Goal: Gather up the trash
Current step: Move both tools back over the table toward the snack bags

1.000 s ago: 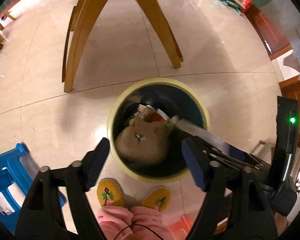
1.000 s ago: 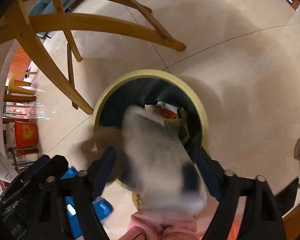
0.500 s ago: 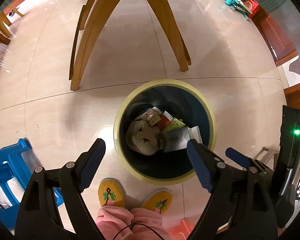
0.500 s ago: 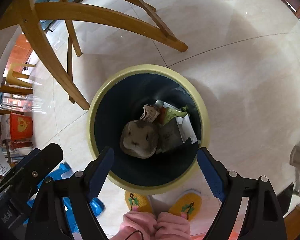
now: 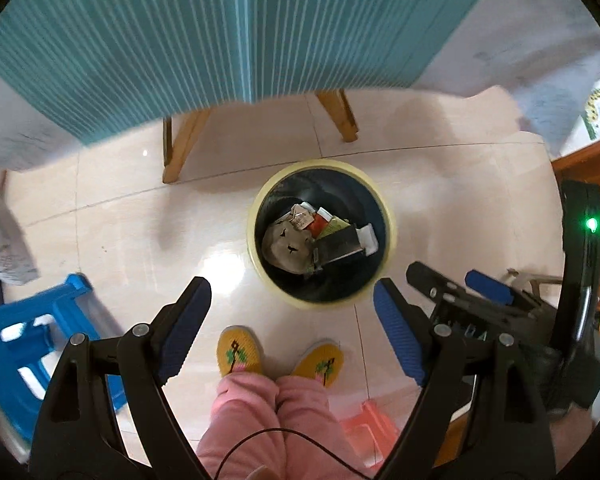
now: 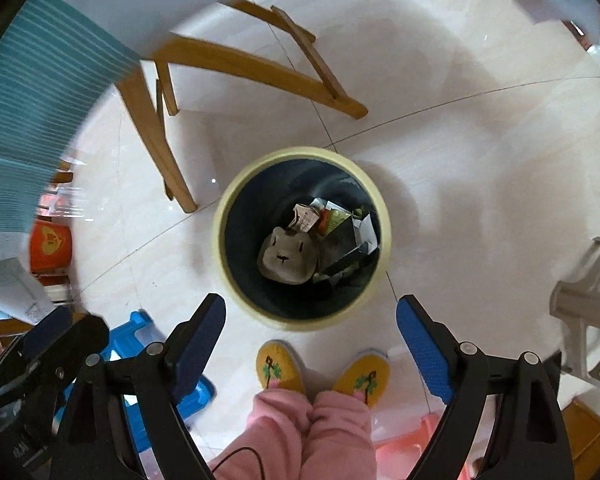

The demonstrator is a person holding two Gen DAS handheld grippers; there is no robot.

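A round bin with a pale yellow rim (image 5: 260,264) (image 6: 220,256) stands on the tiled floor below both grippers. Inside lie a grey-brown rabbit-face item (image 5: 286,246) (image 6: 286,256), a grey carton (image 5: 338,246) (image 6: 346,248) and crumpled wrappers (image 5: 302,218) (image 6: 306,218). My left gripper (image 5: 292,310) hangs high above the bin's near side, open, with nothing between its blue pads. My right gripper (image 6: 310,328) is also open and empty above the bin's near edge. In the left wrist view the right gripper's body (image 5: 480,300) shows at the right.
A wooden chair's legs (image 5: 180,148) (image 6: 156,136) stand beyond the bin, under a teal ribbed surface (image 5: 220,32). A blue plastic stool (image 5: 24,344) sits at the left, a pink one (image 5: 368,428) near the person's yellow slippers (image 6: 324,368). An orange container (image 6: 50,244) is far left.
Both grippers rose well above the bin, which now looks smaller. The grey carton that was between the right gripper's pads a second ago now lies in the bin.
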